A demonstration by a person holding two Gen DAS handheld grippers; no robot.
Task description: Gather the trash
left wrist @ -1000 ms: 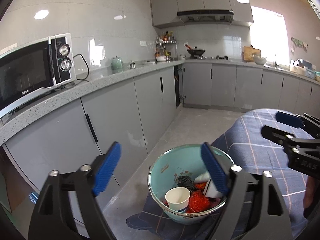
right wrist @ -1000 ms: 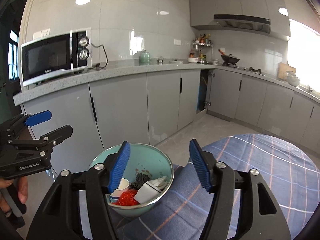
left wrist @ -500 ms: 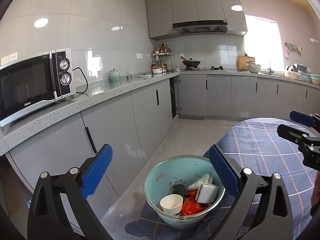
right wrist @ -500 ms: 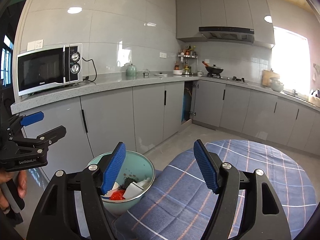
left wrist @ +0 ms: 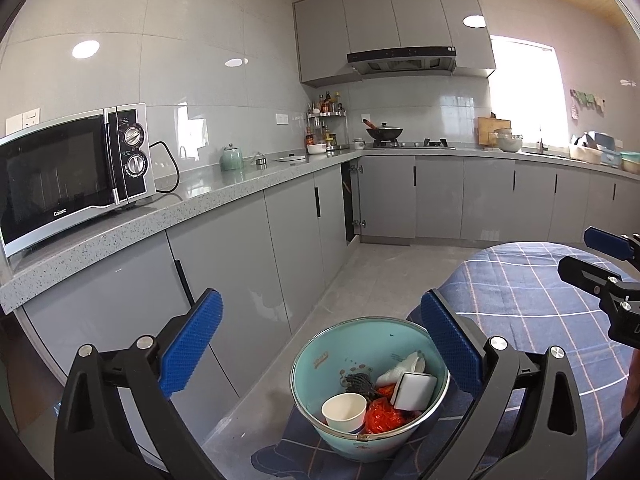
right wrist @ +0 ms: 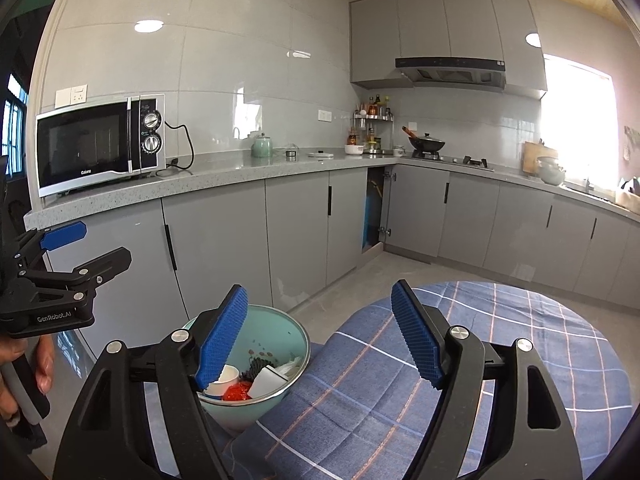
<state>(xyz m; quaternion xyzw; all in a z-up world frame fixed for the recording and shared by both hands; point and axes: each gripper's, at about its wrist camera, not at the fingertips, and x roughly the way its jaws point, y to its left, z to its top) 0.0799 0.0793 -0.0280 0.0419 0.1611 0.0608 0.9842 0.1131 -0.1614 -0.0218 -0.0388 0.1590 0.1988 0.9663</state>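
Kitchen scene, read from left to right. At far left, a silver-and-black microwave (left wrist: 76, 176) stands on the speckled grey desk (left wrist: 224, 196) above a run of grey cabinet doors (left wrist: 240, 256); farther along the same surface sit a pale green teapot (left wrist: 232, 159) and, in the corner, a rack of bottles (left wrist: 326, 120), with a black wok (left wrist: 384, 133) on the hob under the range hood (left wrist: 402, 62). In the foreground the left tongs (left wrist: 320, 344) hang with their blue-padded jaws spread wide and nothing between them. Beneath and between those jaws sits the teal bowl (left wrist: 316, 364), resting on the near left edge of a round table covered by a blue plaid cloth (left wrist: 520, 292). The bowl holds the collected trash: a white paper cup (left wrist: 344, 412), a crumpled red wrapper (left wrist: 380, 420), a dark scrubber-like clump (left wrist: 358, 382), a white sponge block (left wrist: 414, 390) and crumpled white paper (left wrist: 396, 370). To the right, over the bare plaid cloth, the right tongs (right wrist: 320, 336) are likewise spread apart and empty, the left jaw overlapping the bowl's rim in the right wrist view. A bright window (left wrist: 524, 92) closes the scene at far right.
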